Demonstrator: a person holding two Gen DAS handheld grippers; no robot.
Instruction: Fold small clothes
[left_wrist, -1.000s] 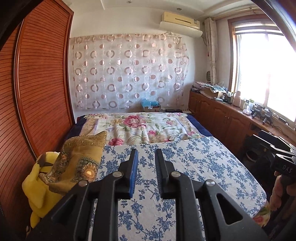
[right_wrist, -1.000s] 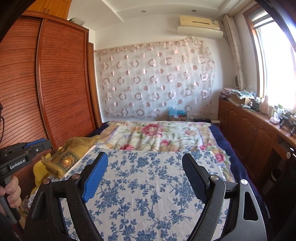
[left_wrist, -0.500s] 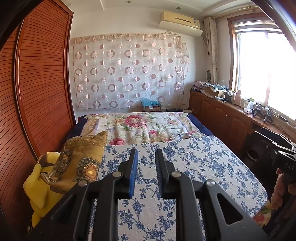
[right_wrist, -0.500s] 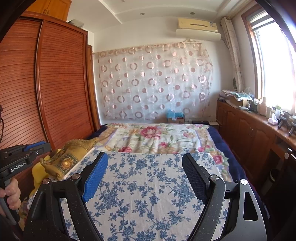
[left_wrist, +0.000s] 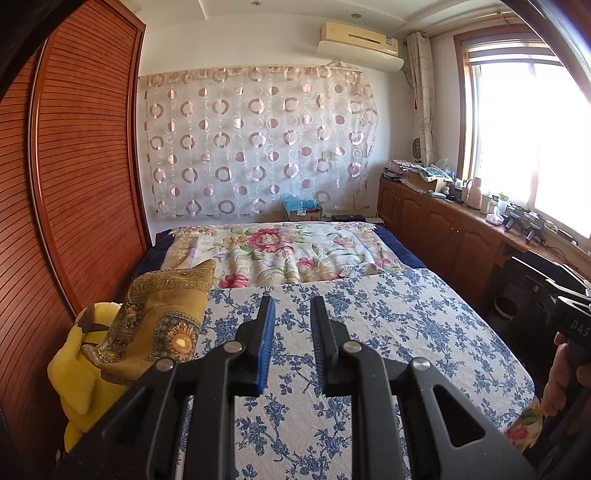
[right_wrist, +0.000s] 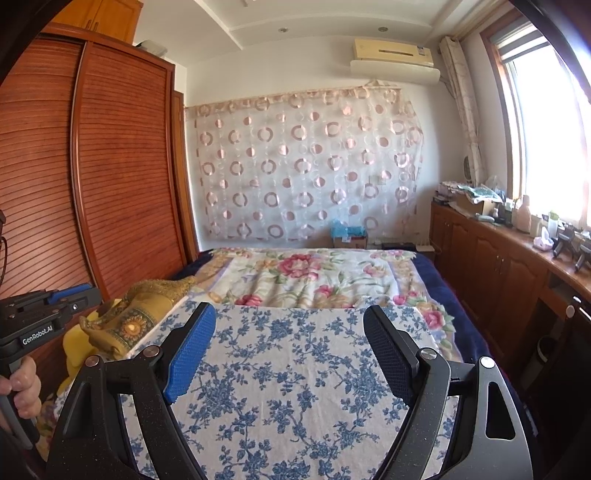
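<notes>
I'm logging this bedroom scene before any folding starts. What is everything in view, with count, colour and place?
Mustard-gold patterned cloth: one, crumpled, at the left edge of the bed.
Yellow plush toy: one, under and beside that cloth.
Blue-and-white floral sheet: one, on the near bed.
Pink-flowered cream blanket: one, farther back.
Sheer circle-print curtain: one, back wall.
Cream air conditioner: one, above it.
Slatted wooden wardrobe: left wall.
Wooden cabinets: under the window, cluttered top.
Left gripper: fingers narrowly apart, empty.
Right gripper: fingers wide, empty.
</notes>
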